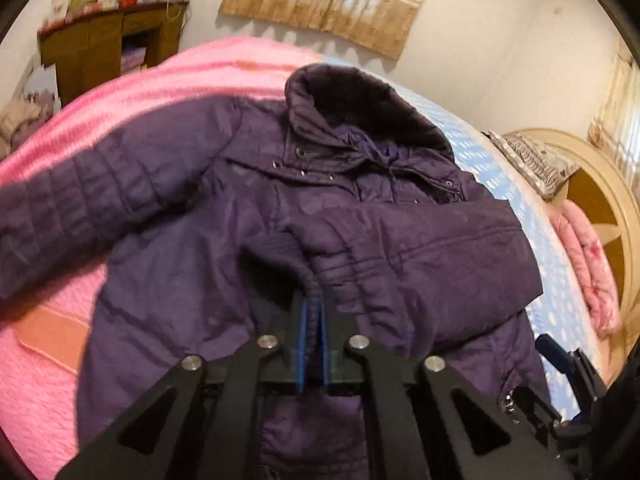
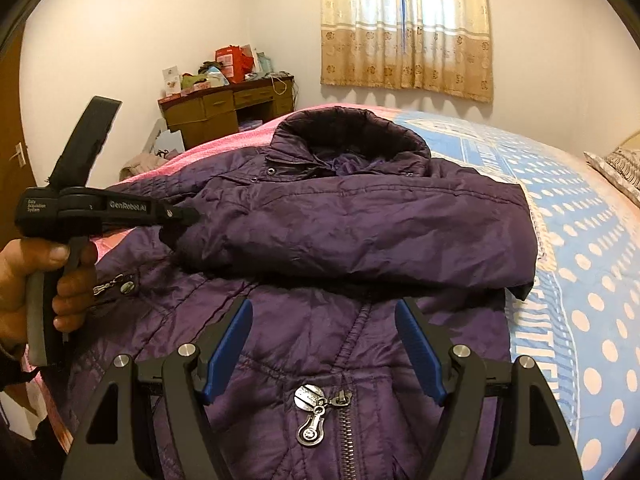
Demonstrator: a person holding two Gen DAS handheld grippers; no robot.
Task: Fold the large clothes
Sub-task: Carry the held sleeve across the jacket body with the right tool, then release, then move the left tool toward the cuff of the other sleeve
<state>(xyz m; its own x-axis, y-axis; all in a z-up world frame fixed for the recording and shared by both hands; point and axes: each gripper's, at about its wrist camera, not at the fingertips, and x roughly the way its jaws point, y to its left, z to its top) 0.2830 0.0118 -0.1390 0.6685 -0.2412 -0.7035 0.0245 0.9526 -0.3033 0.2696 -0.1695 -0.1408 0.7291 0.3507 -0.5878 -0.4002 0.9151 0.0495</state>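
Frame: right gripper, black linkage arms, silver pivot screws beside the jaws.
Pads: ribbed blue fingers.
Handle: left gripper, black body with white lettering behind the jaws, grey trigger.

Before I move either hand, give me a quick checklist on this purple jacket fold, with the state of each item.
1. Left claw pinched on the cuff of the folded sleeve: ok, blue pads closed on the fabric.
2. Right claw free: ok, open above the jacket front, nothing between its pads.
3. Folded sleeve lying across the chest: ok.
4. Other sleeve folded in: not ok, it is stretched out over the pink blanket.
5. Front zipper closed: ok where visible; the top is hidden under the sleeve.
6. Bottom hem flat: cannot tell, out of view.
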